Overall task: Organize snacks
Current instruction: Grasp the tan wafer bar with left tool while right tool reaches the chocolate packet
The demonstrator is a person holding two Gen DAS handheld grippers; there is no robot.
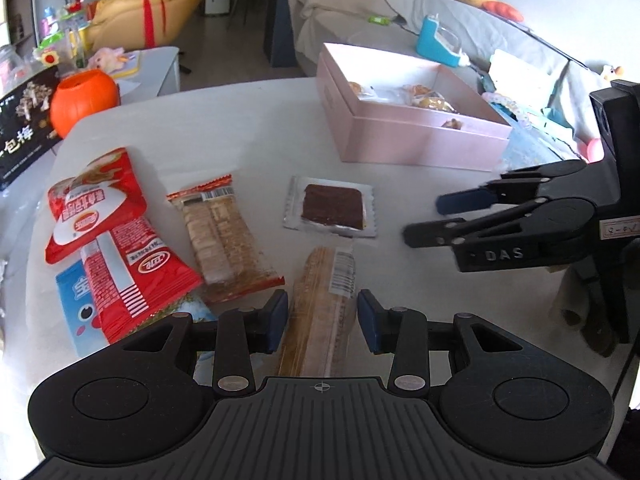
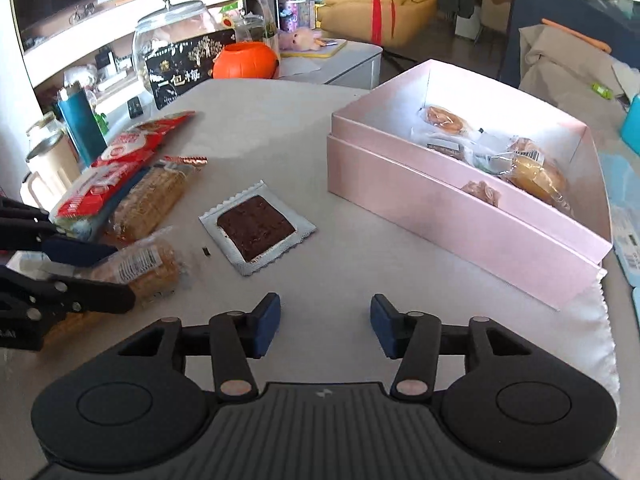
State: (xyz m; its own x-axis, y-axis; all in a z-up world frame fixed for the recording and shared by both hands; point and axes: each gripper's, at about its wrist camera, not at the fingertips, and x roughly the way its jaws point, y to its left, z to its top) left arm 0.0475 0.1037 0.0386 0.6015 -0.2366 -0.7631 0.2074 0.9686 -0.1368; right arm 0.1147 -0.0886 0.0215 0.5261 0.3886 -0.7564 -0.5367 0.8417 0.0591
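My left gripper [image 1: 322, 322] is open with its blue pads on either side of a long clear-wrapped biscuit pack [image 1: 320, 308], not touching it; that pack also shows in the right wrist view [image 2: 148, 266]. My right gripper [image 2: 325, 326] is open and empty above bare table, and shows from the side in the left wrist view [image 1: 428, 218]. A dark brownie in a silver wrapper [image 1: 331, 207] [image 2: 256, 227] lies ahead. A second biscuit pack [image 1: 226, 238], two red snack bags [image 1: 120, 236] and a blue bag [image 1: 80, 312] lie left. An open pink box [image 1: 404, 128] [image 2: 460, 204] holds several wrapped pastries.
An orange pumpkin pot [image 1: 82, 100] and a black printed box [image 1: 24, 132] stand at the far left table edge. A teal bottle [image 2: 82, 124], a white mug [image 2: 50, 168] and a glass jar [image 2: 176, 40] stand beyond. A grey-covered sofa [image 1: 460, 28] is behind the box.
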